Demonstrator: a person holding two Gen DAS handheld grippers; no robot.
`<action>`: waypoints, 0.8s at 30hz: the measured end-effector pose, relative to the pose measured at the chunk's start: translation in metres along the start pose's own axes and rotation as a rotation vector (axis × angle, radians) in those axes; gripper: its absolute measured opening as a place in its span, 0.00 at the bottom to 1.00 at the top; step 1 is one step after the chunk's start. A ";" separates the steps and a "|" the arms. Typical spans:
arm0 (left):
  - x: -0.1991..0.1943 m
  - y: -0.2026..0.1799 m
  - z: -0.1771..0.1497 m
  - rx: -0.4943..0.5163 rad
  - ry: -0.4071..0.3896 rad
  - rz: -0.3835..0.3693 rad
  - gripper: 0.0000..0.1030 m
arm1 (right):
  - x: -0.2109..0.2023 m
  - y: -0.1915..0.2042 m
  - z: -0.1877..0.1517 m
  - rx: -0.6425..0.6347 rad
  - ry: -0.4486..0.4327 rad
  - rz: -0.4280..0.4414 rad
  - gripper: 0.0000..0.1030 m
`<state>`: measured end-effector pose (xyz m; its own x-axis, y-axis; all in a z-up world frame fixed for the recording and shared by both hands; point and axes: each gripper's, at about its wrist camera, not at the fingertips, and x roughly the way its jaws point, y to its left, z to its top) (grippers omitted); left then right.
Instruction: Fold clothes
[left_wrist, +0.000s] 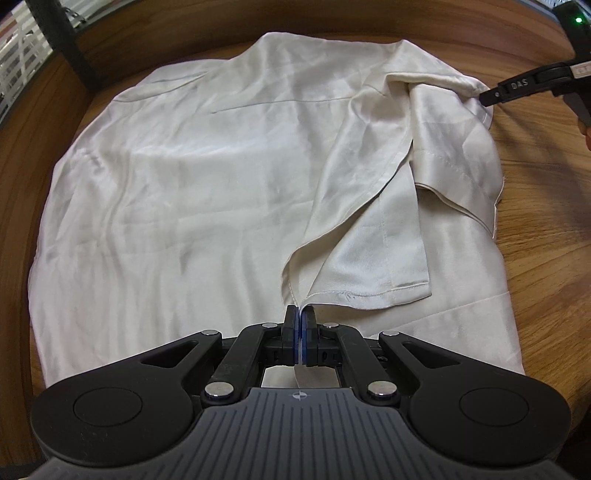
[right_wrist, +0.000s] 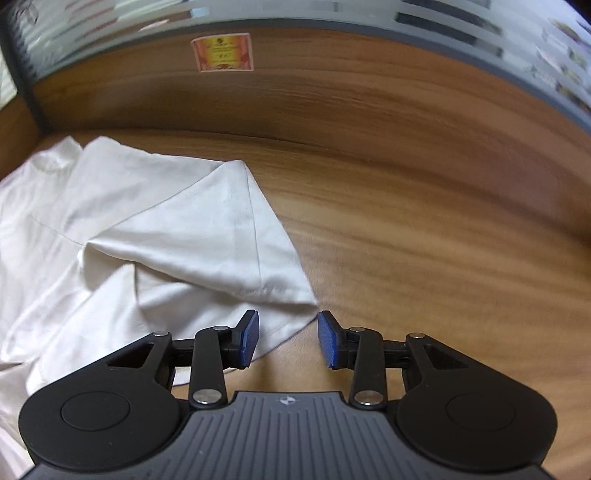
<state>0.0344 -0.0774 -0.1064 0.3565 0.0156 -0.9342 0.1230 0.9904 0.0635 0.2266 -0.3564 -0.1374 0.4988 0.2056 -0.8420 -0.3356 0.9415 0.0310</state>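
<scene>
Cloth: a shiny cream satin garment (left_wrist: 207, 192) lies spread over most of the brown wooden table (left_wrist: 546, 206). One side part is folded over onto the middle.
Left gripper: the black left gripper (left_wrist: 300, 317) has its blue pads pressed together on a thin edge of the cloth, near the table's close edge.
Right gripper: the black right gripper (right_wrist: 288, 338) has its fingers spread apart and holds nothing. A folded corner of the cloth (right_wrist: 295, 295) lies just past the tips, nearer the left blue pad (right_wrist: 249, 339). In the left view, its tip looks to be at the cloth's far right edge.
What could go wrong: the satin looks slippery, I think, so the folded side could slide back off if the left gripper pulls hard. The thin pinch could also slip out. If the right gripper shuts where it is, it might miss the corner, or catch only one layer.
</scene>
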 end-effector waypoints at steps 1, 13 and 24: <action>0.000 0.000 0.001 -0.001 0.000 -0.001 0.02 | 0.003 0.000 0.002 -0.015 0.004 -0.002 0.39; -0.015 -0.033 0.007 0.035 -0.054 -0.094 0.02 | -0.009 -0.037 0.022 -0.049 -0.001 0.044 0.01; -0.038 -0.114 0.015 0.104 -0.101 -0.339 0.02 | -0.024 -0.067 0.066 -0.171 -0.026 -0.006 0.02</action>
<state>0.0204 -0.1925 -0.0725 0.3685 -0.3301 -0.8690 0.3413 0.9176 -0.2039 0.2896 -0.4070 -0.0842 0.5209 0.2092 -0.8276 -0.4629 0.8838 -0.0680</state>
